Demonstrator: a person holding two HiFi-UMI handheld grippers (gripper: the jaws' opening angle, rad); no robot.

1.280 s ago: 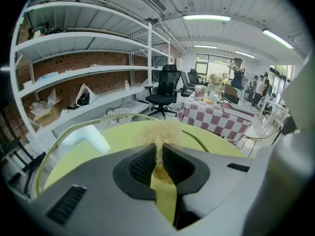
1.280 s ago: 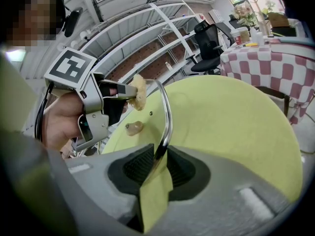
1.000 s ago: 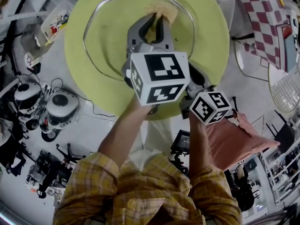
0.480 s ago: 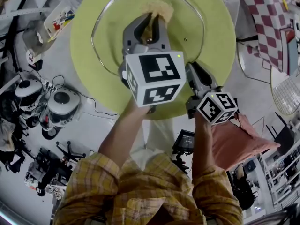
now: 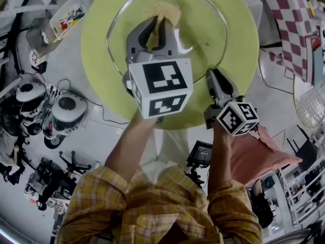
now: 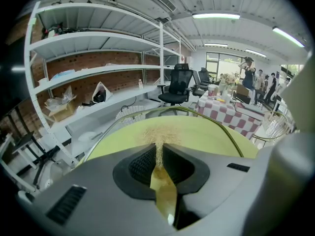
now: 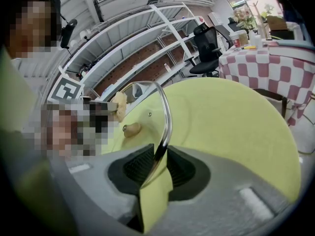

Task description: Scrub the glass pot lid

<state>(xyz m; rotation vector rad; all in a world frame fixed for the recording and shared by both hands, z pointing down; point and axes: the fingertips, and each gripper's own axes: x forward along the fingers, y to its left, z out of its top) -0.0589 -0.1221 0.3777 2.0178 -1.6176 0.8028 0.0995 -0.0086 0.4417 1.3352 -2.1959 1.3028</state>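
Scrubbing looks under way but unfinished: the right gripper (image 5: 212, 73) (image 7: 160, 156) has its fingers pinching the steel-rimmed round glass pot lid (image 5: 203, 34) (image 7: 167, 114) at its 5 o'clock edge over the round lime-green worktop (image 5: 96, 60), while the left gripper (image 5: 160, 23) (image 6: 158, 156) has its fingers clamping a tan fibrous scrub pad (image 5: 165, 11) (image 6: 160, 132) to the glass near 12 o'clock.

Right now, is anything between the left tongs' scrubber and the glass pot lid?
Nothing visible. The left tongs hold the tan scrubber at the far part of the glass pot lid, with only bare glass around it. The right tongs clamp the lid's near rim, off to the side.
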